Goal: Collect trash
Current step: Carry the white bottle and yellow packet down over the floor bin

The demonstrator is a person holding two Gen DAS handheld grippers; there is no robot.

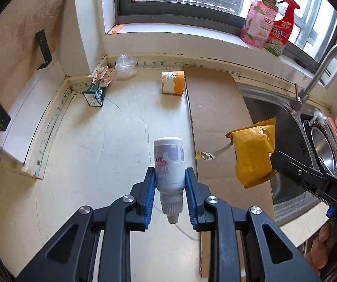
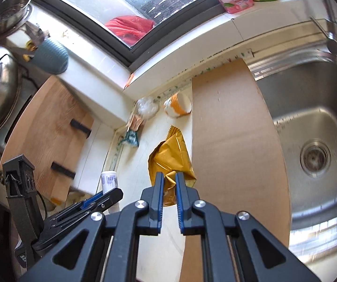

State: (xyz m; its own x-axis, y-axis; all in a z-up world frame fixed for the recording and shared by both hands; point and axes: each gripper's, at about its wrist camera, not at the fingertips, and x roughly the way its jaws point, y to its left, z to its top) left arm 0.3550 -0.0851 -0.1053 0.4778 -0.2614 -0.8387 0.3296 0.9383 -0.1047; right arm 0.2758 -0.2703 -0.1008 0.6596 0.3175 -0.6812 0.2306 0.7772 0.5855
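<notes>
So the left gripper point(image 1: 170, 183) has its blue pads squeezed on a small white bottle point(image 1: 169, 162), cap end toward the camera, held up above the cream countertop point(image 1: 86, 164). The right gripper point(image 2: 169, 185) is pinched on a crumpled yellow foil snack bag point(image 2: 170, 159), also off the counter. Still lying by the back wall: an orange-and-white paper cup point(image 1: 172, 82) on its side just beside the cardboard sheet point(image 1: 217, 108), a clear plastic wrapper point(image 1: 125, 67) and a small green carton point(image 1: 95, 92).

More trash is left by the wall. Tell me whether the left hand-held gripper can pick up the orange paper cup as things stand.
Probably not: the left hand-held gripper is shut on a white bottle. The orange paper cup lies unobstructed on the counter.
</notes>
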